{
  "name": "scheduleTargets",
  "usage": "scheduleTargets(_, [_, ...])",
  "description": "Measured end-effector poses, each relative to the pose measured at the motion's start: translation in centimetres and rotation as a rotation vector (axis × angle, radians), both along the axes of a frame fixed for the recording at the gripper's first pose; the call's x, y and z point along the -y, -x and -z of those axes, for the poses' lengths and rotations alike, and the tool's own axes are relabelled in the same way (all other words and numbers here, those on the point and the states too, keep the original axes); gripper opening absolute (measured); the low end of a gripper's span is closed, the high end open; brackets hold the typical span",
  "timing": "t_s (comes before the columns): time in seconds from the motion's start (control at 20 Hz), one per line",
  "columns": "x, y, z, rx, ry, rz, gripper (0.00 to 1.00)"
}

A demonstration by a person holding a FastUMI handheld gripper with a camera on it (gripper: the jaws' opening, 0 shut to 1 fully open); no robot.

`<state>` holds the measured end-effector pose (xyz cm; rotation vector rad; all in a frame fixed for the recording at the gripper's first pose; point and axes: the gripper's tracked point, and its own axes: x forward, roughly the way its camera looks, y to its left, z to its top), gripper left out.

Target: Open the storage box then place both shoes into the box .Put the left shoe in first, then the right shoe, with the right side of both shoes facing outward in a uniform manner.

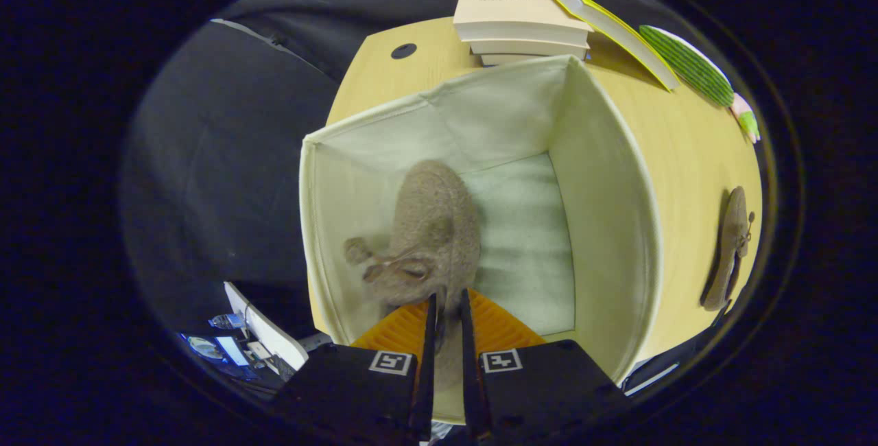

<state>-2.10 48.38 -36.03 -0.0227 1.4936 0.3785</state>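
- The tool [447,309] reaches down into the open storage box [603,213], its two fingers drawn close together with only a narrow gap between them.
- Both fingers press on the heel end of a brownish fuzzy shoe [429,226], so the tool is gripping that shoe.
- The shoe sits inside the box, against the box's left wall, its toe pointing away from the fingers toward the far wall; a small bow or tassel shows on its upper near the fingers.
- The box is pale cloth, lid off, its floor bare to the right of the shoe.
- The box stands on a light wooden surface [693,158].
- The second shoe [728,247] lies on the surface outside the box, well to the right of its right wall, on its side.
- Beyond the box's far wall a stack of books [518,20] rests on the surface; just right of it lies a thin book with a yellow-green edge [617,27], then a green ribbed object [689,65].
- A dark round hole [403,51] marks the surface left of the books.
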Motion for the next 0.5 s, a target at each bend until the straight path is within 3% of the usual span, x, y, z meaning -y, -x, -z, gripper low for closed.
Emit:
scheduleTargets(0.05, [-0.4, 0.4, 0.0, -0.021, -0.011, -0.009, 0.25])
scheduleTargets(0.2, [-0.1, 0.8, -0.2, -0.019, -0.022, -0.022, 0.55])
scheduleTargets(0.3, [0.4, 0.5, -1.4, 0.035, -0.023, -0.052, 0.68])
scheduleTargets(0.4, [1.3, 0.3, -3.0, 0.088, -0.014, -0.084, 0.79])
scheduleTargets(0.5, [2.6, 0.3, -4.9, 0.131, -0.012, -0.106, 0.81])
